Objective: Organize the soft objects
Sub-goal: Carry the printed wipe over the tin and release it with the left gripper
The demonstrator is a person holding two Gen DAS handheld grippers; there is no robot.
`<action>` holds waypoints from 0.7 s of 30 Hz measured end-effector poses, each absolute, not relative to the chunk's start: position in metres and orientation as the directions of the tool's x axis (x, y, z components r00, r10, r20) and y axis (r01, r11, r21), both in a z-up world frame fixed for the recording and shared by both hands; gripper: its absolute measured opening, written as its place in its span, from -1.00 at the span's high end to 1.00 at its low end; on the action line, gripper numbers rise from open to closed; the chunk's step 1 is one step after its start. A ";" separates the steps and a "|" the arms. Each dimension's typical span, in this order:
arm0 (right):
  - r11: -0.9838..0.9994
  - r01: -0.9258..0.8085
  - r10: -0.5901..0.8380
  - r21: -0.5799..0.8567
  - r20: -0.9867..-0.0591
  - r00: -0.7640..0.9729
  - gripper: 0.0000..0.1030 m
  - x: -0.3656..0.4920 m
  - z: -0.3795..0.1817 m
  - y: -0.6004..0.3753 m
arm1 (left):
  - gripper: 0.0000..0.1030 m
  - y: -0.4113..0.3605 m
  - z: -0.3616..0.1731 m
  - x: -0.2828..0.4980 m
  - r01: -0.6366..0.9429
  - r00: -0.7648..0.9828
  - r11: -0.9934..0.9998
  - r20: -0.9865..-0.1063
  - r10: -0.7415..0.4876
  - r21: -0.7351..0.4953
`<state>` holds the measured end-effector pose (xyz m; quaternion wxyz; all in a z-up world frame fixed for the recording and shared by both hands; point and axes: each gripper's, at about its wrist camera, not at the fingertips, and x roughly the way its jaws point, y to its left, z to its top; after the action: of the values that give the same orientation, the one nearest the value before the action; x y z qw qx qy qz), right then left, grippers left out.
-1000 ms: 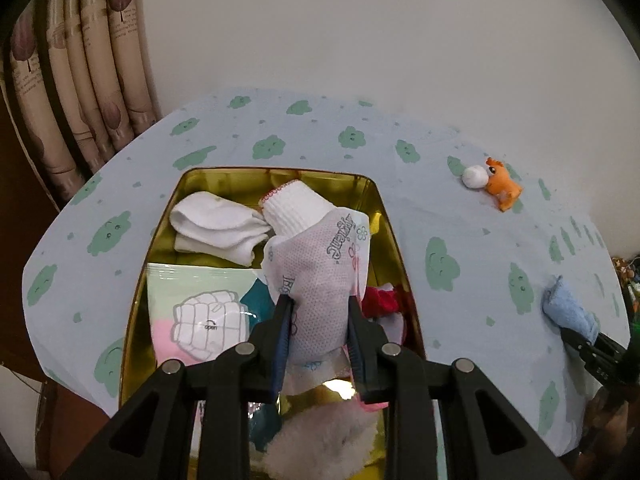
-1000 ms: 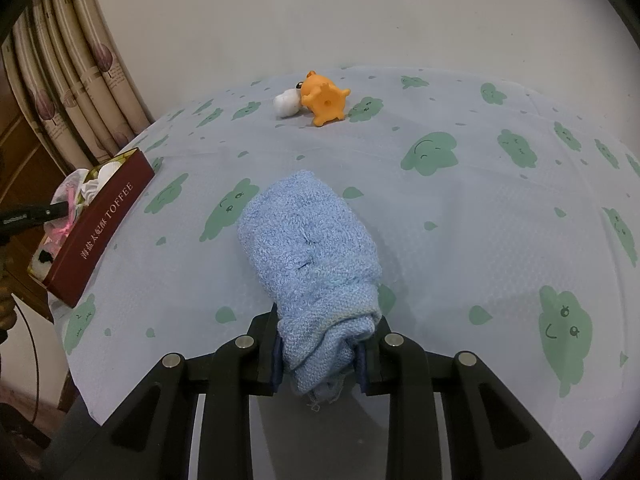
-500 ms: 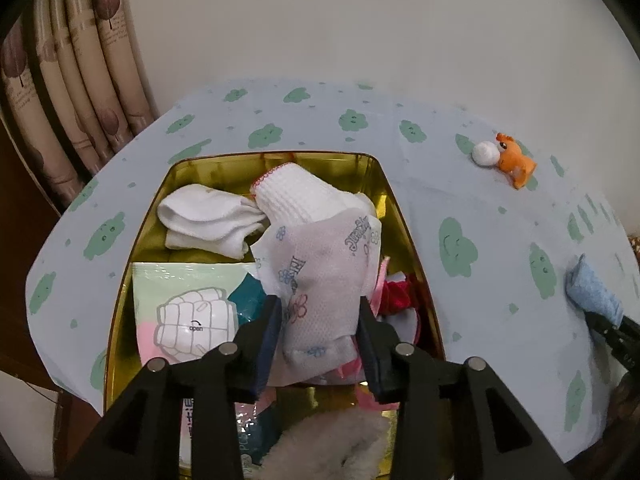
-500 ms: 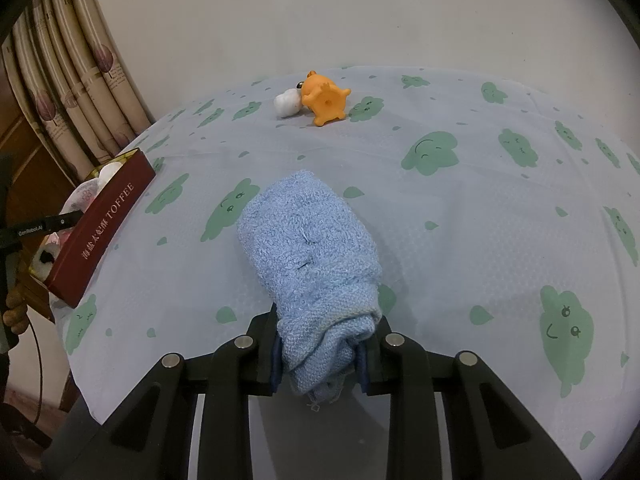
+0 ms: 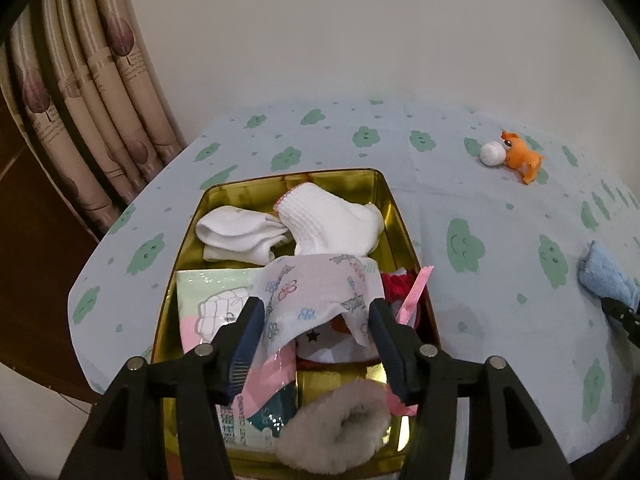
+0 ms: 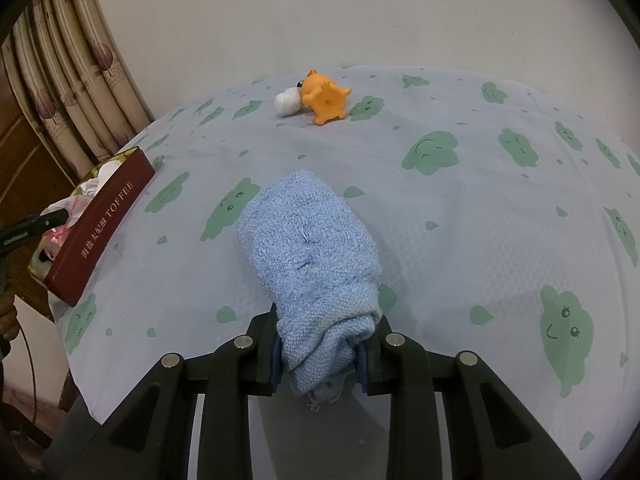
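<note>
My left gripper (image 5: 316, 306) hangs over the gold tin (image 5: 400, 216), and its jaws are opening. A printed pink-and-white cloth (image 5: 320, 284) lies loose between them on top of the tin's contents, no longer pinched. Two white socks (image 5: 240, 236) sit at the tin's far end, a tissue packet (image 5: 212, 304) on its left, and a fluffy beige piece (image 5: 336, 432) at the near end. My right gripper (image 6: 320, 344) is shut on the near end of a rolled blue towel (image 6: 312, 248), which rests on the tablecloth to the right of the tin (image 6: 100, 220).
An orange toy animal (image 6: 324, 100) and a white ball (image 6: 286, 102) lie at the back of the round table near the wall. Curtains (image 5: 100, 80) hang at the left behind the tin. The table edge drops off just left of the tin.
The left jaws have spread apart and let go of the printed cloth, which has sunk and flattened onto the tin's contents. The right gripper and the blue towel have not moved.
</note>
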<state>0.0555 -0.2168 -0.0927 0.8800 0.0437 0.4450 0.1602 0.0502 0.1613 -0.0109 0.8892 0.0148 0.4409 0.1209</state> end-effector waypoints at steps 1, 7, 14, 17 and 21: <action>0.945 -0.243 0.321 0.219 -0.770 0.552 0.49 0.055 -0.093 -0.217 | -0.08 0.161 -0.010 0.048 -0.203 0.582 0.970 -0.781 0.227 0.132; 0.951 -0.241 0.296 0.193 -0.792 0.534 0.50 0.057 -0.092 -0.212 | -0.08 0.161 -0.001 0.035 -0.216 0.585 0.970 -0.782 0.218 0.109; 0.940 -0.194 0.341 0.281 -0.795 0.501 0.51 0.060 -0.089 -0.223 | -0.08 0.162 0.010 0.014 -0.226 0.595 0.971 -0.779 0.198 0.074; 0.930 -0.174 0.366 0.323 -0.791 0.491 0.51 0.058 -0.089 -0.225 | -0.08 0.164 0.011 0.006 -0.235 0.596 0.970 -0.779 0.194 0.062; 0.914 -0.151 0.401 0.376 -0.783 0.475 0.51 0.053 -0.087 -0.225 | -0.09 0.175 0.010 -0.010 -0.274 0.596 0.962 -0.781 0.188 0.022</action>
<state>0.0533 -0.2254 -0.0872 0.8493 0.1283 0.4856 0.1625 -0.0095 0.1751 0.0096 0.8918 -0.0500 0.4307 0.1294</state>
